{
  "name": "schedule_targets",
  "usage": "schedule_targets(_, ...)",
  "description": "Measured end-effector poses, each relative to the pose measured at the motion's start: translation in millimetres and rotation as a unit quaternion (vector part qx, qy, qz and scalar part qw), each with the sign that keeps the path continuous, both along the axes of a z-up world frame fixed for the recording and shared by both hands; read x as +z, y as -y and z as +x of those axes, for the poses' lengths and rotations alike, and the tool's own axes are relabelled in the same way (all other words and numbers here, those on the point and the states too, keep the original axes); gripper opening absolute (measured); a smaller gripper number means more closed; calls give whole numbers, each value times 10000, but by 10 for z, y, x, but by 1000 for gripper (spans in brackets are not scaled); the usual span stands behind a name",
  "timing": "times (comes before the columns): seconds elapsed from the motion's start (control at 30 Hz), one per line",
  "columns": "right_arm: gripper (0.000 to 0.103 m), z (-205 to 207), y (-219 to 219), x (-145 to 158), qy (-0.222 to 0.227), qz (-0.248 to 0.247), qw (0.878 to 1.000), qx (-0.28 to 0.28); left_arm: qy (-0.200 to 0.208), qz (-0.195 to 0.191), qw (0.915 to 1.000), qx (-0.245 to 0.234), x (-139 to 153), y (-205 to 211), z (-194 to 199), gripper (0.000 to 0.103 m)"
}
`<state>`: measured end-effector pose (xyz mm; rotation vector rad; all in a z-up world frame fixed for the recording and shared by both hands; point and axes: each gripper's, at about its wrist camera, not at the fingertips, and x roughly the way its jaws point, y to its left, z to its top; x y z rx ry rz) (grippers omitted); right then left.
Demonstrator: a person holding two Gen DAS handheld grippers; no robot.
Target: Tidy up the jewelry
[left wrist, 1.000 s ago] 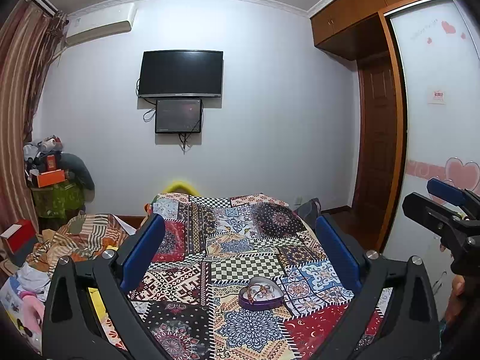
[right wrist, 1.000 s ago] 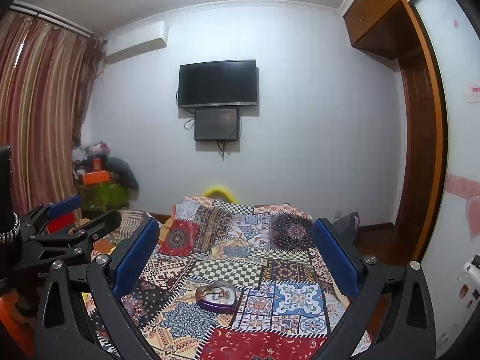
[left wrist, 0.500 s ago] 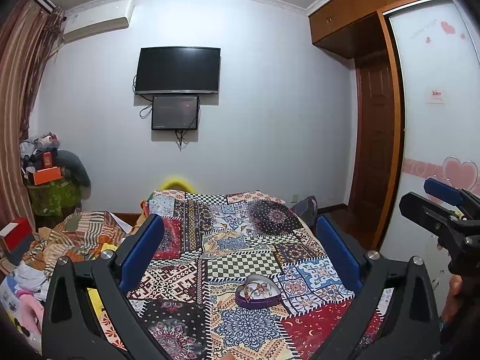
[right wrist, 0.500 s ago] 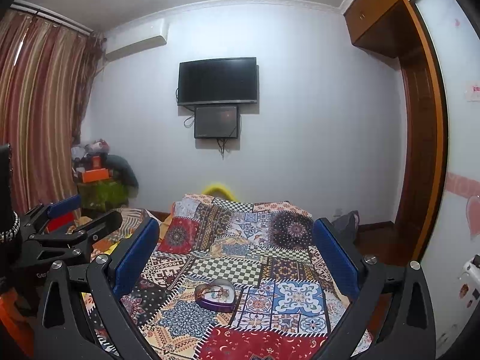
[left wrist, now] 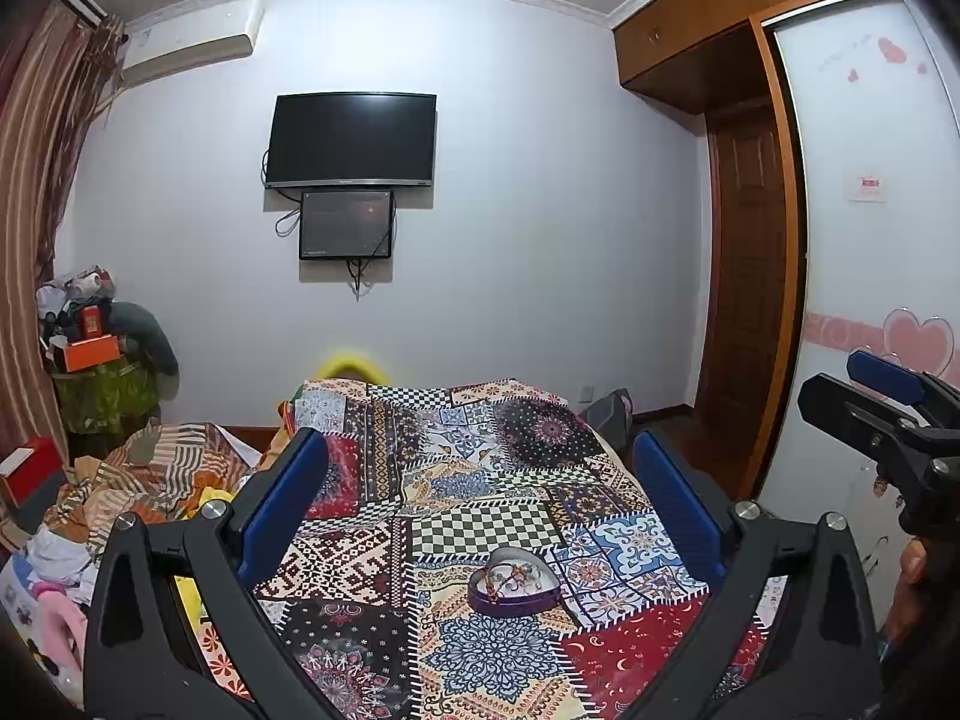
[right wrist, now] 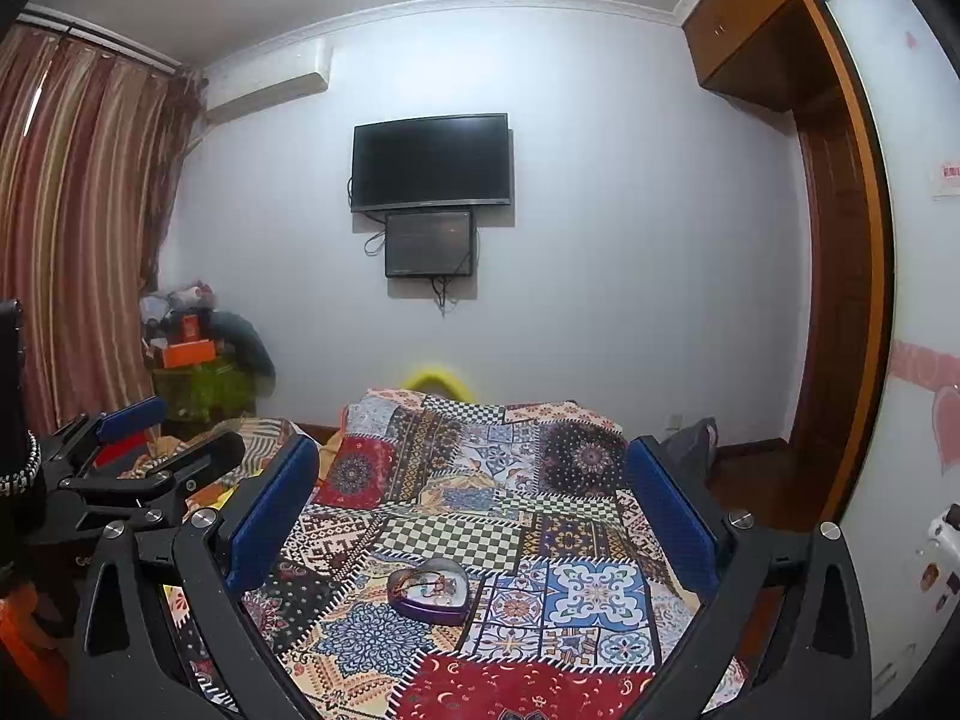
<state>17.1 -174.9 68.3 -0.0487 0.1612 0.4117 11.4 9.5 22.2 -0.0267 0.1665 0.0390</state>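
Note:
A purple heart-shaped box (left wrist: pixel 513 583) with jewelry lying in it sits open on the patchwork bedspread (left wrist: pixel 480 480). It also shows in the right wrist view (right wrist: pixel 429 591). My left gripper (left wrist: pixel 480 468) is open and empty, held above the bed with the box between and below its fingers. My right gripper (right wrist: pixel 471 474) is open and empty too, above the bed with the box low between its fingers. The right gripper shows at the right edge of the left wrist view (left wrist: pixel 888 414); the left gripper shows at the left of the right wrist view (right wrist: pixel 138 450).
A pile of clothes and fabric (left wrist: pixel 138 480) lies left of the bed. A TV (left wrist: pixel 351 141) and a smaller screen hang on the far wall. A wooden door (left wrist: pixel 744 300) and wardrobe stand at right. Striped curtains (right wrist: pixel 78 240) hang at left.
Both views have shifted slightly: the box sits a little lower and further left in the frames. Both grippers stay open and empty.

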Motion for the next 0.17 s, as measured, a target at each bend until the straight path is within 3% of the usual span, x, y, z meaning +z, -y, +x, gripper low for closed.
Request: schedule_targets(0.17,101,19,10,-21,-34,25,10000,-16,-9,28,10000,-14,-1,12,32,102)
